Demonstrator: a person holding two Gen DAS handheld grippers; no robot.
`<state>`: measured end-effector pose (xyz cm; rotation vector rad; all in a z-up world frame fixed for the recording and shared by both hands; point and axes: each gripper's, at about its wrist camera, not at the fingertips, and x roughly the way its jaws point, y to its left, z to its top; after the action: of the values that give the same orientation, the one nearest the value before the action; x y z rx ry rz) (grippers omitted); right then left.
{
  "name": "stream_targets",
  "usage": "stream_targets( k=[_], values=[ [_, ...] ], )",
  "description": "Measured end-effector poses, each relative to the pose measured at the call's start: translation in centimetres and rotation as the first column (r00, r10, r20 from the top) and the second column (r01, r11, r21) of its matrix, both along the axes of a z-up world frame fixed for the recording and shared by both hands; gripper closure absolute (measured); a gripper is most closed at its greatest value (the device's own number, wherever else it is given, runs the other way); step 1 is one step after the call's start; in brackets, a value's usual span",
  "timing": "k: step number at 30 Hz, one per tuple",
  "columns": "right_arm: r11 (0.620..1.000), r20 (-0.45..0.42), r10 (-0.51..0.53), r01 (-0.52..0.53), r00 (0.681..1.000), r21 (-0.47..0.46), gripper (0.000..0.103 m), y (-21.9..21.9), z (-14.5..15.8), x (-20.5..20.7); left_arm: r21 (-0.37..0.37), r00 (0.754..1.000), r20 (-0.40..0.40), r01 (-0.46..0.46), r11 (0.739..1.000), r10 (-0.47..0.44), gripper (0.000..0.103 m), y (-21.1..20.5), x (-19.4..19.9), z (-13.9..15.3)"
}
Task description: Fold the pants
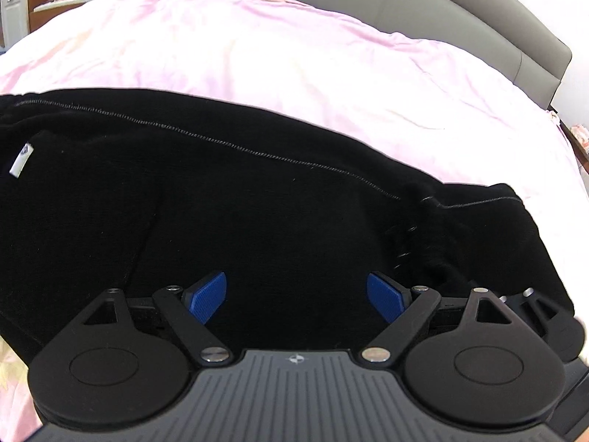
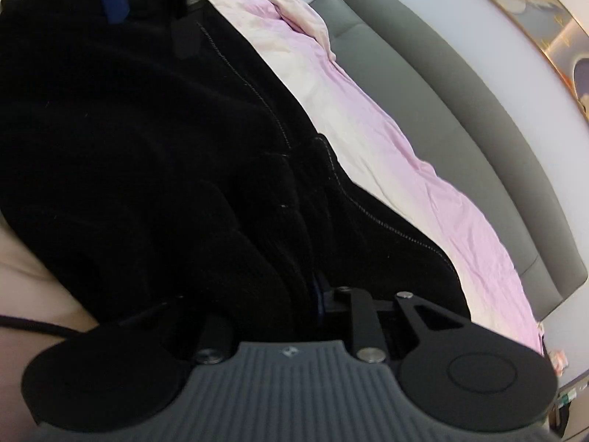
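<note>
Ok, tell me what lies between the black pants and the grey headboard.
Only pink bedding lies between the pants and the headboard; both wrist views show it.

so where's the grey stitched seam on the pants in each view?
Left wrist: seam runs across the upper part of the black pants, from upper left down to the right, just below the pink sheet.
Right wrist: seam runs diagonally from top centre down to the lower right, along the pants' right edge.
Shared landmark: grey headboard behind the pink sheet.
</note>
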<state>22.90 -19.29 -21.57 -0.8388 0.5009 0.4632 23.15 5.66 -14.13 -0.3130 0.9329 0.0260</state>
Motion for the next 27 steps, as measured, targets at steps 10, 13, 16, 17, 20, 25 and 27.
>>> stream_targets(
  k=[10, 13, 16, 17, 20, 25, 27],
  values=[
    [0.867, -0.270, 0.112, 0.039, 0.956, 0.498, 0.059, -6.1, 6.9, 1.1, 0.015, 0.998, -0.010, 0.055, 0.998, -0.055, 0.002, 0.7, -0.9, -0.8],
    [0.739, -0.274, 0.039, 0.157, 0.961, 0.655, 0.063, -8.1, 8.0, 3.1, 0.012, 0.998, -0.015, 0.053, 0.999, -0.053, 0.002, 0.2, -0.1, -1.1],
    [0.776, -0.284, 0.056, 0.137, 0.957, 0.616, 0.071, -6.6, 7.1, 3.2, -0.001, 0.999, -0.021, 0.046, 0.999, -0.046, 0.002, -0.3, 0.8, -1.5],
    [0.816, -0.276, 0.057, 0.115, 0.960, 0.567, 0.071, -5.6, 6.4, 3.0, -0.008, 0.999, -0.021, 0.045, 0.999, -0.045, 0.002, -0.4, 0.8, -1.6],
    [0.879, -0.235, 0.050, 0.069, 0.971, 0.472, 0.075, -2.8, 4.8, 0.7, -0.006, 0.998, -0.021, 0.054, 0.998, -0.055, 0.002, -0.6, 0.6, -1.8],
    [0.841, -0.144, 0.057, 0.030, 0.988, 0.540, 0.095, -3.5, 8.2, 0.4, -0.019, 0.999, -0.020, 0.037, 0.999, -0.037, 0.002, -0.3, 0.4, -1.8],
    [0.806, -0.123, 0.052, 0.031, 0.991, 0.592, 0.095, -4.9, 10.1, 0.6, -0.018, 0.999, -0.017, 0.033, 0.999, -0.034, 0.002, -0.1, 0.3, -1.7]
  ],
)
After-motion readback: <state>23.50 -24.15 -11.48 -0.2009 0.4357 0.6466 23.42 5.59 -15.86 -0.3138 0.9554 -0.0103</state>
